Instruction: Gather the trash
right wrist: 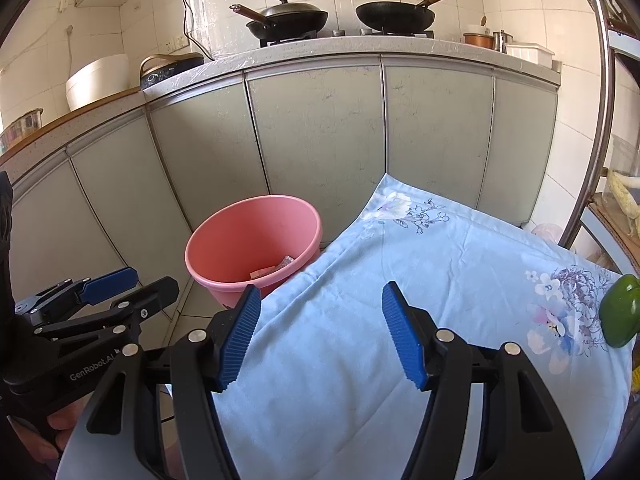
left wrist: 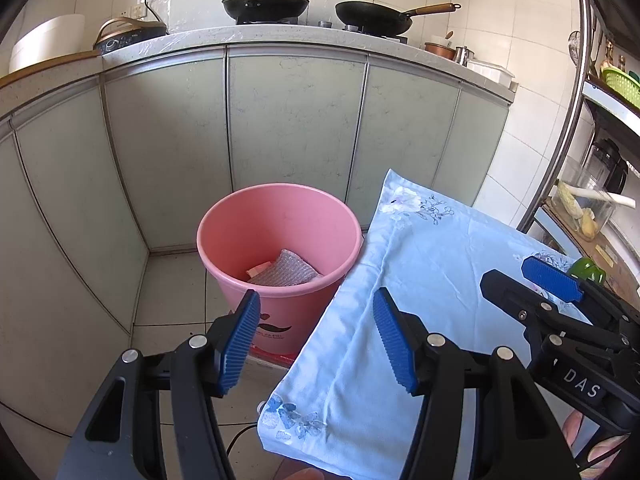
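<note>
Left hand-held gripper [left wrist: 316,344]: jaws wide apart with nothing between the blue pads; it hangs over the near rim of the bucket and the left edge of the cloth.
Right hand-held gripper [right wrist: 320,336]: jaws apart and empty, held above the cloth; its pads touch nothing.
Bucket [left wrist: 240,224]: pink, round, upright on the tiled floor, just beside the left edge of the desk and in front of the cabinet doors.
Trash [left wrist: 282,270]: a crumpled piece of bubble wrap lies at the bottom of the bucket, with what may be a scrap of paper under its left side; the view there is too small to be sure.
Cloth [right wrist: 420,280]: pale blue with flower prints at the corners, spread over the desk; a long crease runs down it.
Desk: fully hidden under the cloth, so only its outline shows.
Pepper [right wrist: 622,310]: green, resting on the cloth at the far right edge, well apart from both grippers.
Cabinets [left wrist: 296,120]: grey-green doors in a row below a stone worktop.
Pans [left wrist: 266,2]: two dark pans on a stove on the worktop, the left one with a lid.
Cooker [left wrist: 128,34]: a dark appliance with a curved handle at the left end of the worktop, next to a white pot.
Shelf [left wrist: 592,208]: a metal rack on the right, holding a jar and a green basket.
</note>
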`<state>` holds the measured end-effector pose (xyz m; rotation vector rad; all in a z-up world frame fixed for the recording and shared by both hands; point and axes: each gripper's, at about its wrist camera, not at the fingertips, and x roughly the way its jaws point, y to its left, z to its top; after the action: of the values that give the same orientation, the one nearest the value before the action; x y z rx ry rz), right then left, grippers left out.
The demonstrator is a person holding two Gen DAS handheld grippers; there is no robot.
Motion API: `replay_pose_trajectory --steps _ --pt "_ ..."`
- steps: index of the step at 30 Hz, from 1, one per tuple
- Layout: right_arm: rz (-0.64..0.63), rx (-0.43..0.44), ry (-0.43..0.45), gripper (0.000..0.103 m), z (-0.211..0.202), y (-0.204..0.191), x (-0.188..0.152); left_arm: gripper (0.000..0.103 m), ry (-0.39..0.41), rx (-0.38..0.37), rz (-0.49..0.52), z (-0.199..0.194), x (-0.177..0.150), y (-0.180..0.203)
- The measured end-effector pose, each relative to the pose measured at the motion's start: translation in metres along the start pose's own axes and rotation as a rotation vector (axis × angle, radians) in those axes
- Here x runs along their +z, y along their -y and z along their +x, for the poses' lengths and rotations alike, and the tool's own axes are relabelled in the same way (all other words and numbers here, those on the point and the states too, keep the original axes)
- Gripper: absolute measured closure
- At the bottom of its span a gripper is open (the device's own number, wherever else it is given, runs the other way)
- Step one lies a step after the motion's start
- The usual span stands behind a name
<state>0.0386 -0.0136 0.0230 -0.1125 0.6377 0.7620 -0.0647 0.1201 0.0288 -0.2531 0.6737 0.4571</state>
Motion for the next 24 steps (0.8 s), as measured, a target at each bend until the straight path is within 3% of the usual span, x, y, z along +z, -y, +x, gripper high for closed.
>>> replay_pose_trajectory --steps 24 --pt "0.004 0.011 0.008 0.039 -0.0013 0.0007 0.0016 0.045 -0.005 0.005 0.001 -0.0002 -0.0016 0.0007"
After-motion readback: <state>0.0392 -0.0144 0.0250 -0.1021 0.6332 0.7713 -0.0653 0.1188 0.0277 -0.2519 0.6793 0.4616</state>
